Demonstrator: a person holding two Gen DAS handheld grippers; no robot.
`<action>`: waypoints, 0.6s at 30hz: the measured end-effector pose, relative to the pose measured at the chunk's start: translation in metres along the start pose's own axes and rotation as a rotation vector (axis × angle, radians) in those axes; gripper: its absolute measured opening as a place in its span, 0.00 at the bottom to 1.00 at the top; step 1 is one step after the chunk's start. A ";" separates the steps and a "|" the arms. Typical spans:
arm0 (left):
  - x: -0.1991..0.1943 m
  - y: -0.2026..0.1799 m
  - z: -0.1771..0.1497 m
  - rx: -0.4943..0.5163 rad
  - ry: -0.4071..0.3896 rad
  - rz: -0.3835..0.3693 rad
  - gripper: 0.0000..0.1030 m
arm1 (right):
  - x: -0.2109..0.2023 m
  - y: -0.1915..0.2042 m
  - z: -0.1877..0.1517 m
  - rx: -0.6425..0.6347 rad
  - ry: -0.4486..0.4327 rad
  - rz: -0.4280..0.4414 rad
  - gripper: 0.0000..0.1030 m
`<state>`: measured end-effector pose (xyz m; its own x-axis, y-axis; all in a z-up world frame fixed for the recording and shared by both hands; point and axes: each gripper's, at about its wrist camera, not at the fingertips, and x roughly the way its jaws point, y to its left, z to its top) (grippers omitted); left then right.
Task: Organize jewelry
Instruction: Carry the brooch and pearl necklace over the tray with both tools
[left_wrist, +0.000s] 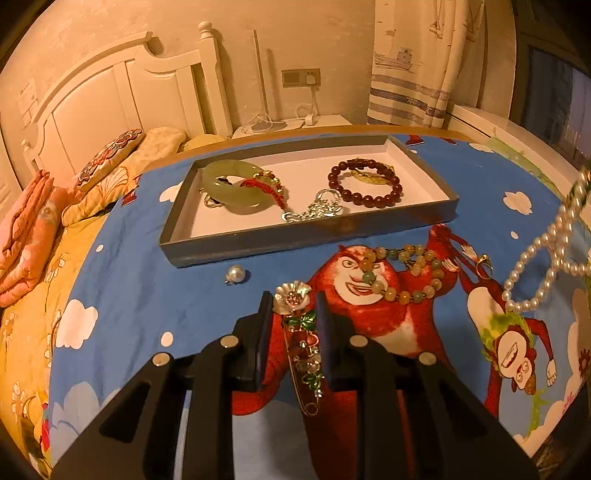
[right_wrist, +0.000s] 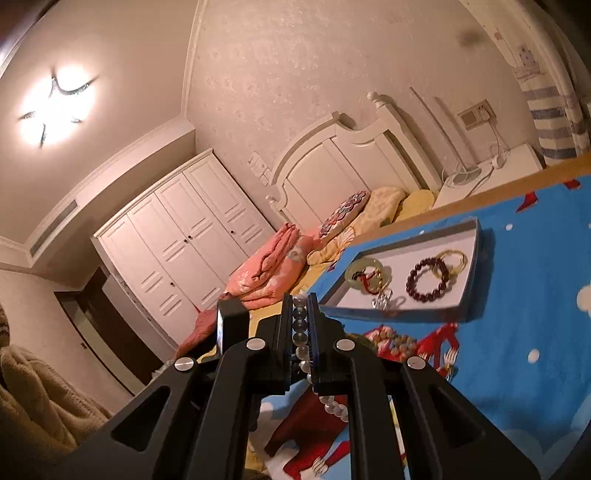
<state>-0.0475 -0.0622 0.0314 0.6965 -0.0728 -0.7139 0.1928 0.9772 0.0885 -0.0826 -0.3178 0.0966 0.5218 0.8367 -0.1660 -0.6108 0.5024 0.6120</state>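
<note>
Brooch (left_wrist: 301, 332) between left jaws, necklace (right_wrist: 301, 332) in right

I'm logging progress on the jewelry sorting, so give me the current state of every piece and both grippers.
left gripper: shut on the flower brooch
flower brooch: gripped, not in the tray
right gripper: shut on the pearl necklace
pearl necklace: lifted, hanging
tray: lidless, partly filled
jade bangle: in tray
dark red bead bracelet: in tray
silver chain: in tray
loose pearl: on cloth
pastel bead bracelet: on cloth
</note>
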 end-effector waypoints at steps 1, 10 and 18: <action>0.000 0.001 0.000 -0.001 -0.001 0.001 0.22 | 0.003 0.001 0.004 -0.007 -0.003 -0.003 0.10; -0.002 0.011 0.006 -0.014 -0.024 0.004 0.22 | 0.033 0.007 0.036 -0.047 -0.037 -0.032 0.10; -0.007 0.022 0.018 -0.019 -0.058 0.009 0.22 | 0.073 0.007 0.063 -0.094 -0.017 -0.069 0.10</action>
<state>-0.0358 -0.0434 0.0505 0.7375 -0.0745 -0.6712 0.1732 0.9815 0.0813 -0.0115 -0.2666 0.1377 0.5743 0.7960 -0.1913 -0.6256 0.5775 0.5245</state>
